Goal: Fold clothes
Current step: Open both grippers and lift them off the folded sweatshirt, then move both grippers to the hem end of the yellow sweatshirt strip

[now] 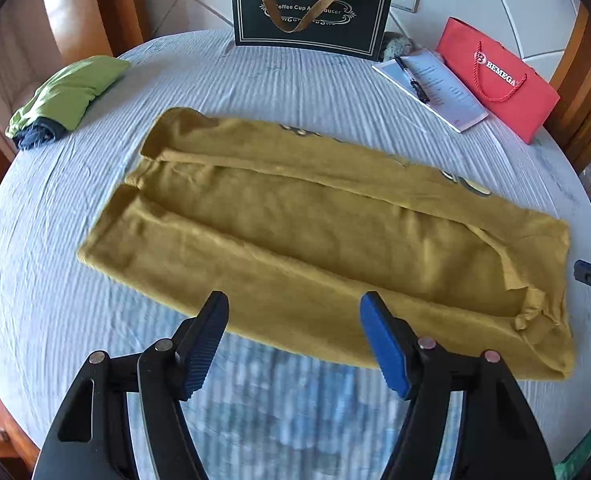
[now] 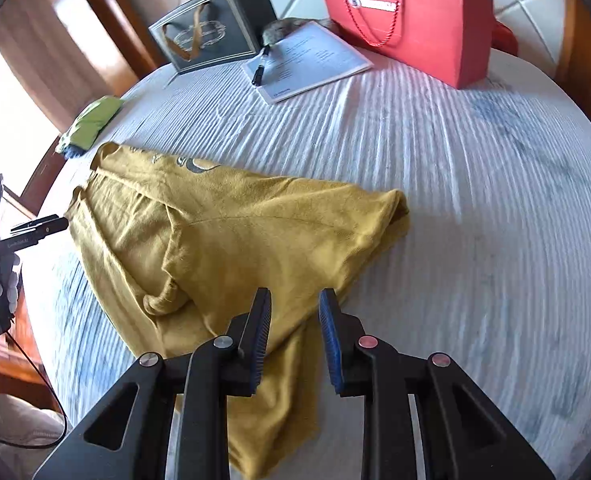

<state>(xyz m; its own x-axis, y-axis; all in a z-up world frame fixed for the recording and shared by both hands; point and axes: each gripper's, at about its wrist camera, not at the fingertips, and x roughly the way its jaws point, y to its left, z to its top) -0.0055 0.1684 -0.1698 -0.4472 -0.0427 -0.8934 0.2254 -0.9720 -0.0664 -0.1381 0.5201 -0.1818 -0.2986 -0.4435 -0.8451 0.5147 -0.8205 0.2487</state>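
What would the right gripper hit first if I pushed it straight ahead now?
Most likely the mustard shirt: the open right gripper points at its near folded edge, with nothing between. Depth is unclear, so contact may come sooner.

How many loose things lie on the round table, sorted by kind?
Garments: 2, mustard shirt, green folded garment
Gift bags: 2, black bag, red bag
Booklets: 1, booklet
Pens: 1, pen
Total: 6

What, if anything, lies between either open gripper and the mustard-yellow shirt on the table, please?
Nothing visible does. The left gripper and the right gripper both hang open directly over the near edge of the yellow shirt. The green garment, booklet and bags sit farther back.
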